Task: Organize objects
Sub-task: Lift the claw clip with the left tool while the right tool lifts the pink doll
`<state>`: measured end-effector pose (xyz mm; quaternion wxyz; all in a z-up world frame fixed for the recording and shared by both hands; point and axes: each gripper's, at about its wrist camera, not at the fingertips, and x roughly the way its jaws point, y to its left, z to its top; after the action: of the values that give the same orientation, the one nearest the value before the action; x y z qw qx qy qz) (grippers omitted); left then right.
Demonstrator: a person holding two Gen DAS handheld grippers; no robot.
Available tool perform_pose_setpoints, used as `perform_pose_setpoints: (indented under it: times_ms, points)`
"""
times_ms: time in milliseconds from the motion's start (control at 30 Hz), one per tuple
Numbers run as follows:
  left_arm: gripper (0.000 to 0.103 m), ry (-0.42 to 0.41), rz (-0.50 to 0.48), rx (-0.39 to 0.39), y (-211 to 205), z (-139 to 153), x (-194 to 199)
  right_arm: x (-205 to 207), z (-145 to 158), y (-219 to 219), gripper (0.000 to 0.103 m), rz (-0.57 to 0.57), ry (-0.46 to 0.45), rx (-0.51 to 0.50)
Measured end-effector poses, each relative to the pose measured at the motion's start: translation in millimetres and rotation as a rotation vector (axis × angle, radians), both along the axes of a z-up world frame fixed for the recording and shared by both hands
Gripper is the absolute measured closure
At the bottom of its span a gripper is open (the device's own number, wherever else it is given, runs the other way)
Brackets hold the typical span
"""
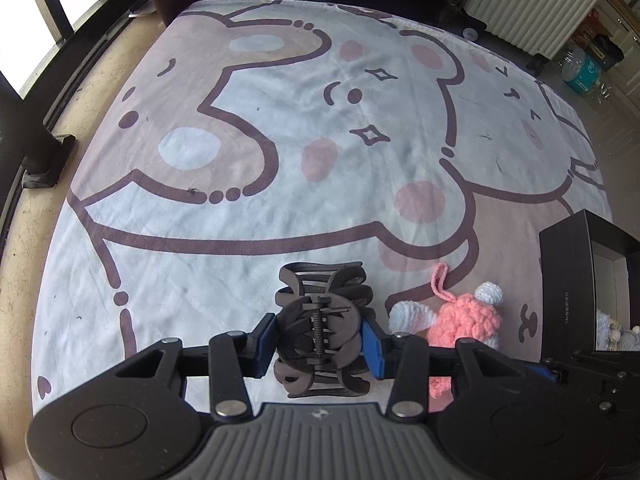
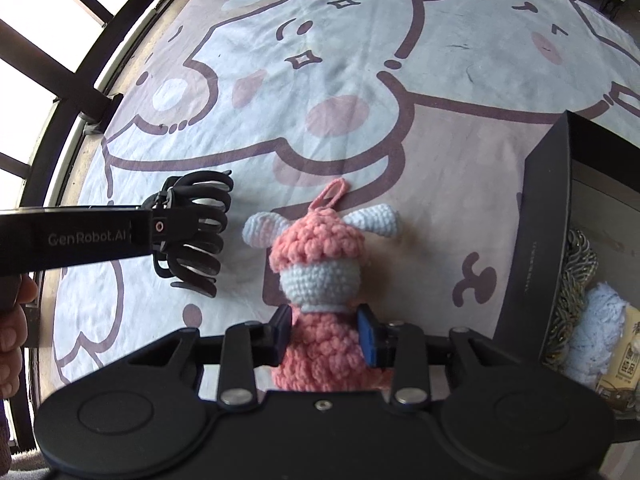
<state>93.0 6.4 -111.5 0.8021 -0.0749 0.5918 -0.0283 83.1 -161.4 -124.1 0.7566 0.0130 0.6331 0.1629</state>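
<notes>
Sunlight from the barred windows falls across a cartoon-bear blanket (image 1: 280, 128) spread over the floor, and both tools are busy right at its near edge. Left gripper (image 1: 320, 340) first: its blue-padded fingers (image 1: 372, 346) are pressed in on either side of a dark hair claw clip (image 1: 322, 320), teeth pointing away from the camera, and the clip is clamped firmly between them. From the right wrist view that same clip (image 2: 192, 232) sits at the tip of the left tool's black arm, which reaches in from the left side, just above the blanket. Now the right gripper (image 2: 324, 340): its fingers are closed around the lower body of a pink crochet doll (image 2: 320, 280), white face and white ears toward the camera, pink loop lying on the blanket ahead of it. Doll and clip are near each other, not touching. Off to the right stands a black box (image 2: 536, 248), open, with a metal chain (image 2: 576, 280) and a pale blue knitted item (image 2: 600, 320) inside.
</notes>
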Motion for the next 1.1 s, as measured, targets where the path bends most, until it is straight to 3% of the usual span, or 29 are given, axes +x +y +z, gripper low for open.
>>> perform_pose_setpoints:
  times_ms: [200, 500, 700, 1100]
  points:
    - [0.058, -0.002, -0.115, 0.083, -11.5, -1.0, -5.7, -4.5, 1.7, -3.3, 0.068, 0.003, -0.006, -0.015]
    - [0.057, 0.005, -0.248, 0.202, -22.3, -7.5, -13.8, -9.0, -11.9, 16.4, 0.066, 0.120, 0.013, -0.100]
    - [0.058, 0.013, -0.202, 0.160, -13.1, -6.2, -10.3, -6.1, -16.3, 22.8, 0.068, 0.149, 0.007, -0.128]
    - [0.058, -0.074, -0.143, 0.098, -15.7, 23.8, -12.7, -0.4, 26.8, -1.2, 0.069, 0.015, -0.141, -0.072]
